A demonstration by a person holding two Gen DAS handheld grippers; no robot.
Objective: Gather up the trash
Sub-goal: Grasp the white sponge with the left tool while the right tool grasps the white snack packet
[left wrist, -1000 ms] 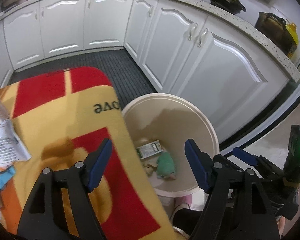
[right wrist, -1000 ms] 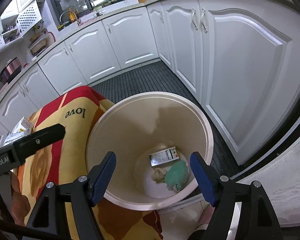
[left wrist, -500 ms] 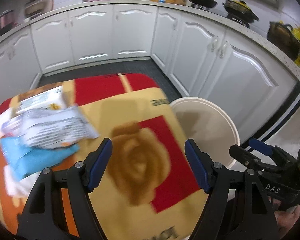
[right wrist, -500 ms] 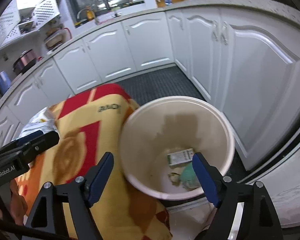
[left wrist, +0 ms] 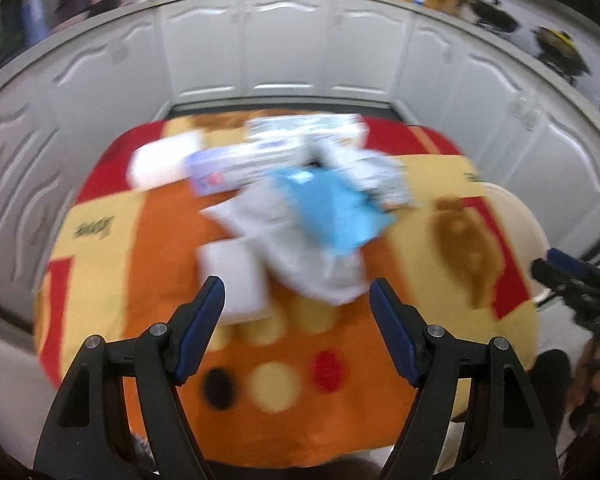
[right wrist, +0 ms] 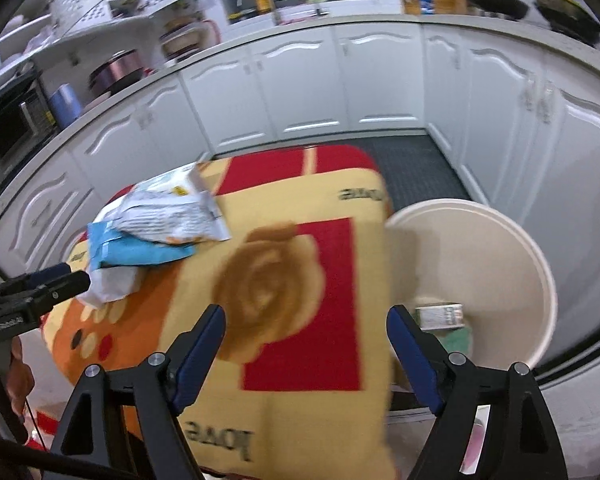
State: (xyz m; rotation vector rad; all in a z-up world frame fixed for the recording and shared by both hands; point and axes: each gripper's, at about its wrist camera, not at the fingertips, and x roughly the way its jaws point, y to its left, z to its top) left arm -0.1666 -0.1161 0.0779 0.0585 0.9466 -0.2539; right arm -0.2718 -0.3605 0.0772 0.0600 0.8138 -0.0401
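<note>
A heap of trash lies on a table under a red, orange and yellow cloth point(left wrist: 148, 248): a blue packet point(left wrist: 332, 208), white and grey wrappers point(left wrist: 300, 256), a white block point(left wrist: 236, 276) and a long box point(left wrist: 244, 164). My left gripper point(left wrist: 296, 300) hangs open just short of the heap, nothing between its fingers. My right gripper point(right wrist: 306, 322) is open and empty over the cloth's right part point(right wrist: 300, 304). The cream bin point(right wrist: 500, 240) stands right of the table, holding a small carton point(right wrist: 440, 316) and something green point(right wrist: 458, 338). The same heap of wrappers point(right wrist: 164, 216) shows at left in the right wrist view.
White kitchen cabinets point(right wrist: 308, 84) curve around the table on all far sides, with a dark floor mat point(right wrist: 416, 168) between them and the table. Pots and a pan point(right wrist: 496, 0) sit on the counter. The other gripper point(right wrist: 32, 292) and a hand point(right wrist: 16, 376) show at left.
Both grippers have swung left, away from the bin and over the table. The left one now faces the trash heap; the bin has slid to the right edge of both views.
</note>
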